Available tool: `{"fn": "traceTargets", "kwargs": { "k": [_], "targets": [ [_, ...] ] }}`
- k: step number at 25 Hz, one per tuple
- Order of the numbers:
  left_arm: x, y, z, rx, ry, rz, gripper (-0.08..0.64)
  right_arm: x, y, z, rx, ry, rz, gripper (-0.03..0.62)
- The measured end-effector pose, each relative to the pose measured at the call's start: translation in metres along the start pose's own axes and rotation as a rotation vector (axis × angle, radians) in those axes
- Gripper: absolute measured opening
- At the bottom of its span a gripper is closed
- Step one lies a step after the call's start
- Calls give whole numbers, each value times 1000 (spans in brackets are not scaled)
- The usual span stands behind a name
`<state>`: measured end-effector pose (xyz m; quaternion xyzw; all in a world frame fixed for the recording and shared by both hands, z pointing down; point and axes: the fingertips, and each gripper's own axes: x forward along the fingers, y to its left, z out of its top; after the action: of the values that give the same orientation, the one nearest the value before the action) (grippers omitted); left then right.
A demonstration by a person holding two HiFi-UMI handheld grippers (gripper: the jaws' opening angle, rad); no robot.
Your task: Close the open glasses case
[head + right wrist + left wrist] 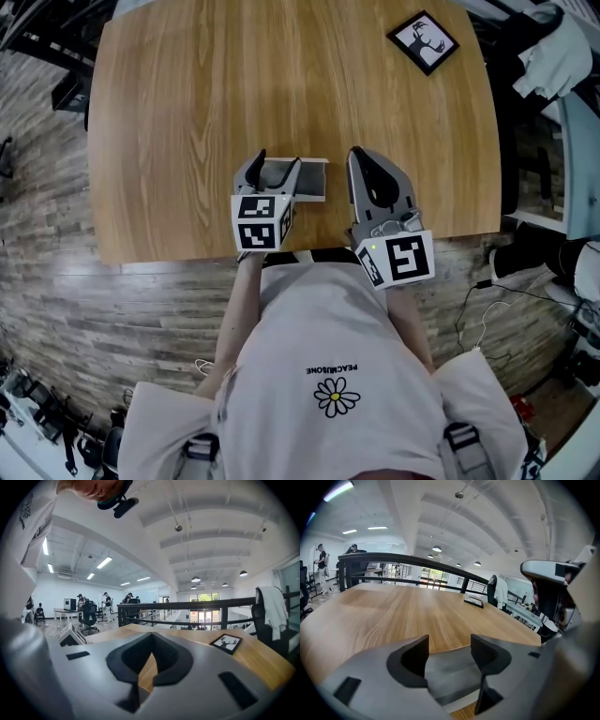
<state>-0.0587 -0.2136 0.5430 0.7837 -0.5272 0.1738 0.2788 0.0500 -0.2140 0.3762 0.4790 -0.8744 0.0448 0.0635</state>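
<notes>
A grey glasses case (312,180) with a pale rim lies on the wooden table (187,112) near its front edge. My left gripper (279,161) stands open over the case's left end. In the left gripper view the case (452,672) lies between and below the two dark fingers (412,660), and the pads do not press on it. My right gripper (356,155) hovers just right of the case, shut, with nothing in it. In the right gripper view its tips (151,639) meet above the table. Whether the case's lid is down I cannot tell.
A black-framed picture of a deer (423,41) lies at the table's far right corner, also visible as the picture frame (226,643). A chair with white clothing (553,52) stands beyond the right edge. A dark railing (417,562) runs behind the table.
</notes>
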Motion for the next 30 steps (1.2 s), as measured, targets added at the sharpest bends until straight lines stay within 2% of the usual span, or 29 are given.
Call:
{"fn": "traceTargets", "kwargs": {
  "k": [15, 24, 30],
  "targets": [
    [-5, -4, -4, 23, 16, 9, 275, 4, 7, -3, -3, 3, 53, 6],
    [-17, -12, -14, 34, 19, 25, 275, 12, 23, 1, 31, -6, 142, 6],
    [-28, -14, -25, -33, 22, 31, 273, 15, 35, 3, 21, -11, 208, 6]
  ]
}}
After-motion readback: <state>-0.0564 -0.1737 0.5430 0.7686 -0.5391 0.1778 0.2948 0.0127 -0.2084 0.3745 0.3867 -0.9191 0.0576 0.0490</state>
